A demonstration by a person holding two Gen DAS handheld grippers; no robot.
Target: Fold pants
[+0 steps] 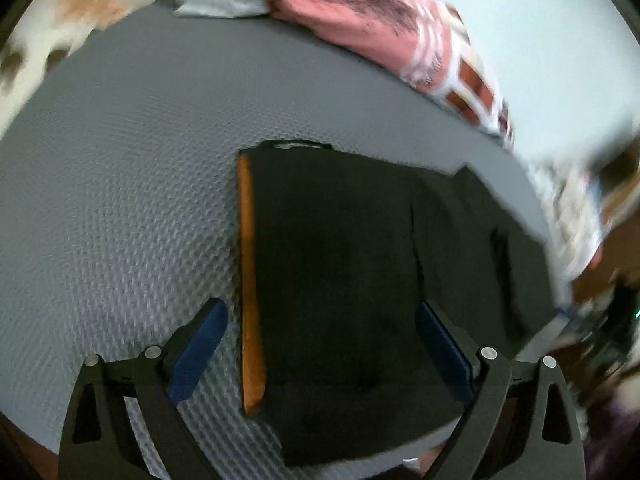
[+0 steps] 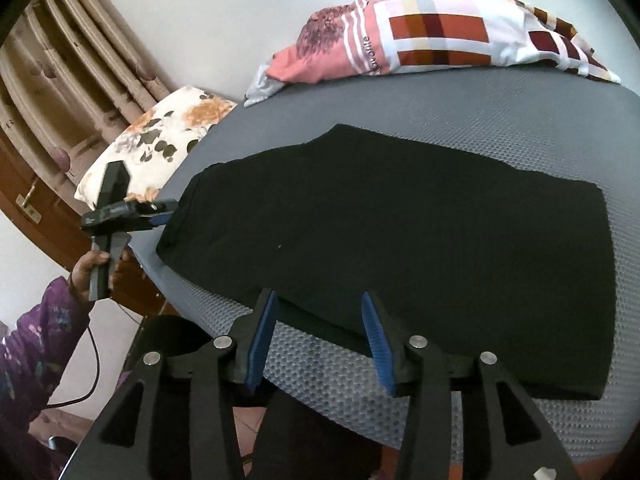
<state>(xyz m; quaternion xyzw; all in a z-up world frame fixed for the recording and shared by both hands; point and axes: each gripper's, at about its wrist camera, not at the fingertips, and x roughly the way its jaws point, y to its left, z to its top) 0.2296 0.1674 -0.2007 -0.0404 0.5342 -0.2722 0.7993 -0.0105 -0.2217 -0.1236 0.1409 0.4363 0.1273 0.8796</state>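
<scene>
Black pants (image 2: 392, 240) lie flat and partly folded on a grey textured mat (image 2: 500, 120). In the left wrist view the pants (image 1: 344, 264) show an orange stripe (image 1: 248, 280) along their left edge. My left gripper (image 1: 320, 344) is open, its blue pads straddling the pants' near end; it also shows in the right wrist view (image 2: 164, 214) at the pants' left end. My right gripper (image 2: 320, 336) is open and empty, just above the pants' near edge.
A pink and checked pillow (image 2: 420, 40) and a pale cloth (image 2: 264, 84) lie at the mat's far edge. A floral cushion (image 2: 160, 140) sits off the mat to the left, by curtains (image 2: 72, 80). A person's purple sleeve (image 2: 36, 344) is at lower left.
</scene>
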